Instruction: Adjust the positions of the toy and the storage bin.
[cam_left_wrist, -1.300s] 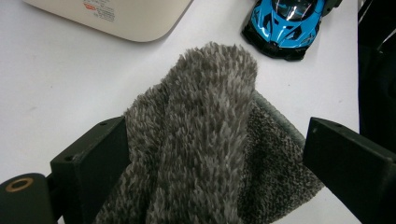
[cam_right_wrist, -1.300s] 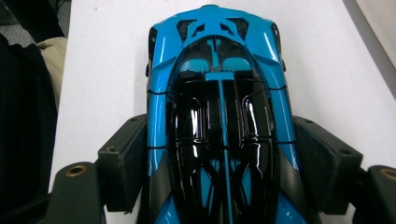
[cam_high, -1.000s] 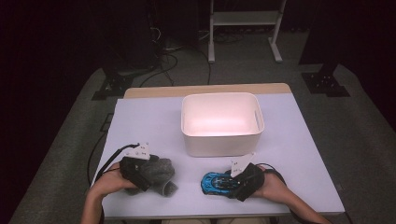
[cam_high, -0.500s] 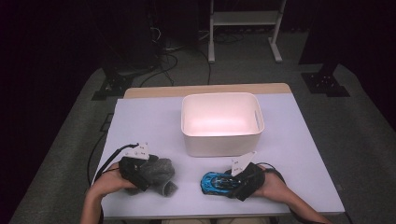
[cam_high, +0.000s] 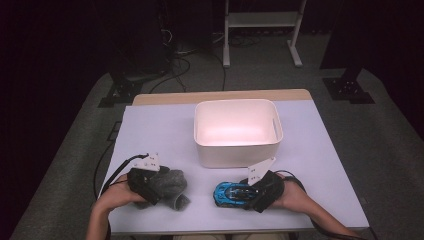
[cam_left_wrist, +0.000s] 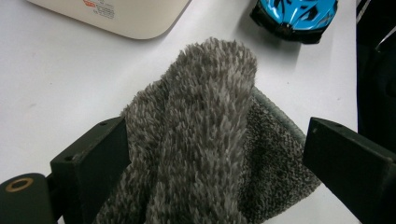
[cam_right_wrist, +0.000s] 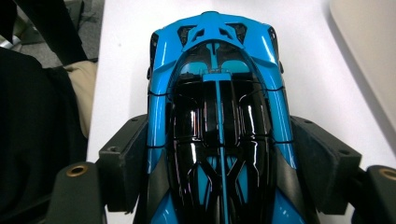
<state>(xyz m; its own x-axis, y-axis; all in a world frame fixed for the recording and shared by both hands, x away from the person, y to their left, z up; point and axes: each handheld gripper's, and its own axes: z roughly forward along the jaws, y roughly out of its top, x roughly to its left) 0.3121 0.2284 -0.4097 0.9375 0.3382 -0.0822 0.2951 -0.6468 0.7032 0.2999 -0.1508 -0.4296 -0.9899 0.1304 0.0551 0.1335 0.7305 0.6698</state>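
A grey fuzzy sock (cam_high: 174, 186) lies on the white table (cam_high: 150, 130) at the front left. My left gripper (cam_high: 167, 190) stands around it with the jaws apart. In the left gripper view the sock (cam_left_wrist: 205, 140) touches the left jaw and stops short of the right jaw, so that gripper (cam_left_wrist: 217, 135) is open. At the front right a blue and black toy car (cam_high: 231, 193) rests on the table. My right gripper (cam_high: 242, 194) is shut on the car (cam_right_wrist: 217, 121), both pads pressing its sides, gripper (cam_right_wrist: 219, 128) over its roof.
A white plastic bin (cam_high: 237, 103) stands mid-table behind both grippers, its inside bare; its wall (cam_left_wrist: 116, 16) shows close to the sock. The toy car (cam_left_wrist: 294, 16) lies to the sock's right. The table's front edge is just under the person's hands.
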